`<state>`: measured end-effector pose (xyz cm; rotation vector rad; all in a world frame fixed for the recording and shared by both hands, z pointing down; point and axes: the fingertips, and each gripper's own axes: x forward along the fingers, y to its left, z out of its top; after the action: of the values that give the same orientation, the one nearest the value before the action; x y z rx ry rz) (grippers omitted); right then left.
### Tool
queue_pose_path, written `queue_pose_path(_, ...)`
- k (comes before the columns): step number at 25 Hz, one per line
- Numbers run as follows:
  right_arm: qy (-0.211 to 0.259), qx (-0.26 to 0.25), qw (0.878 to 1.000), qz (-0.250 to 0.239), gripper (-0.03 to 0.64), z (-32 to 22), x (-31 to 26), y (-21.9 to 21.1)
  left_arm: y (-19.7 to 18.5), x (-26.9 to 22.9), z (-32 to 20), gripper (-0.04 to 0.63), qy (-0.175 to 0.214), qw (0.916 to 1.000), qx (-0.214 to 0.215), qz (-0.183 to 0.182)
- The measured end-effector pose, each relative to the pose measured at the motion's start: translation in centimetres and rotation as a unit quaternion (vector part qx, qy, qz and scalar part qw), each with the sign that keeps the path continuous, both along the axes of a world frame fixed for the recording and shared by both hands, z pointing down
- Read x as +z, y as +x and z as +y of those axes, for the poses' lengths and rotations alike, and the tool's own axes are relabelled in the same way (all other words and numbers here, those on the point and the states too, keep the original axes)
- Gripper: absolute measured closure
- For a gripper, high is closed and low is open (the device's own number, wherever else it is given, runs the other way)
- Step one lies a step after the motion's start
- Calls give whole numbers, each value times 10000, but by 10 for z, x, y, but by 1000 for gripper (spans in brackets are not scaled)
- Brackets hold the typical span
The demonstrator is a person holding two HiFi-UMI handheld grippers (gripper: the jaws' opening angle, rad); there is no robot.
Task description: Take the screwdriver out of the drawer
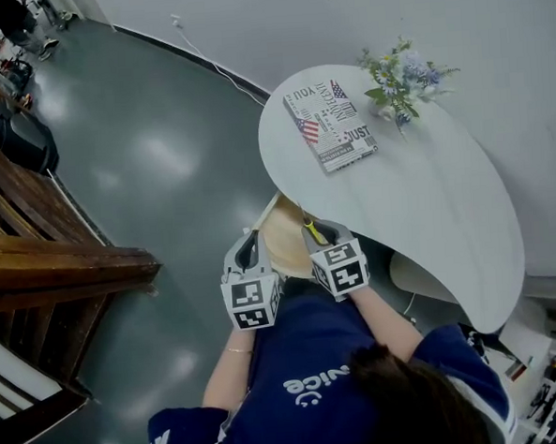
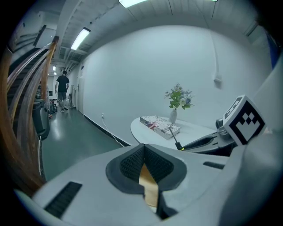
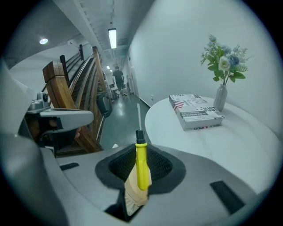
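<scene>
Looks basically done: gripping the screwdriver [image 3: 142, 172] by its handle in the right claw [image 3: 140, 152], up near the tabletop [image 3: 221, 145]; left claw [image 2: 144, 152] closed on nothing.

White, rounded tabletop bearing two things

The pale tabletop [image 1: 427, 207] stood close to a plain white wall. A book [image 1: 330, 126] with a stars-and-stripes cover lay flat near its far end, and near the book a small vase [image 3: 219, 98] of blue and white flowers stood upright.
</scene>
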<state>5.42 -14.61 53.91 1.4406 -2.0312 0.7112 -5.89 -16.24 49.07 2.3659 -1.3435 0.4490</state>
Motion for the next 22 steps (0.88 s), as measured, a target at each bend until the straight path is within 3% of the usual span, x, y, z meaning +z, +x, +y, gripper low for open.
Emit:
queue_pose_path(10, 843, 729, 9938, -4, 535, 3, -50, 24, 1, -15, -4, 591, 236, 9993, 256, 130)
queue_pose_path(22, 1941, 1311, 9722, 40, 534, 9, -98, 44, 8, -37, -7, 591, 603, 9963, 577, 206)
